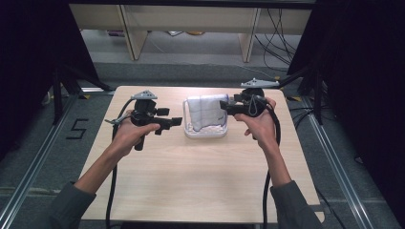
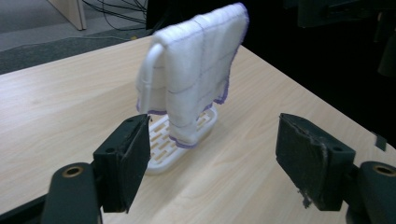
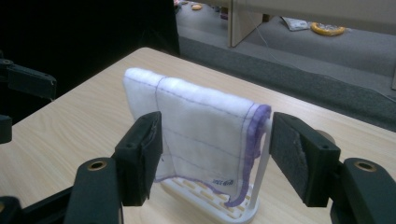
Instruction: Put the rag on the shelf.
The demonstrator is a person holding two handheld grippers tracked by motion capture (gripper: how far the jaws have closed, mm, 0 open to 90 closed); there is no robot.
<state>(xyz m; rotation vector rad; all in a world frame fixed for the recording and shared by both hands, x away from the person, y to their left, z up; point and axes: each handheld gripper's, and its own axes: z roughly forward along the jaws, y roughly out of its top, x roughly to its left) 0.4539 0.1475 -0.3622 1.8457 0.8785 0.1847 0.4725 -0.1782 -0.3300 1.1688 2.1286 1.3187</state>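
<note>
my right gripper sits nearer, fingers apart astride the cloth edge on the rack; left gripper, fingers apart, hangs back.

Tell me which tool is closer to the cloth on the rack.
The right tool: its open jaws reach the edge of the white cloth hanging over the rack. The left tool, also open, is off to the rack's side with a gap between.

"5" on floor left of table
</note>
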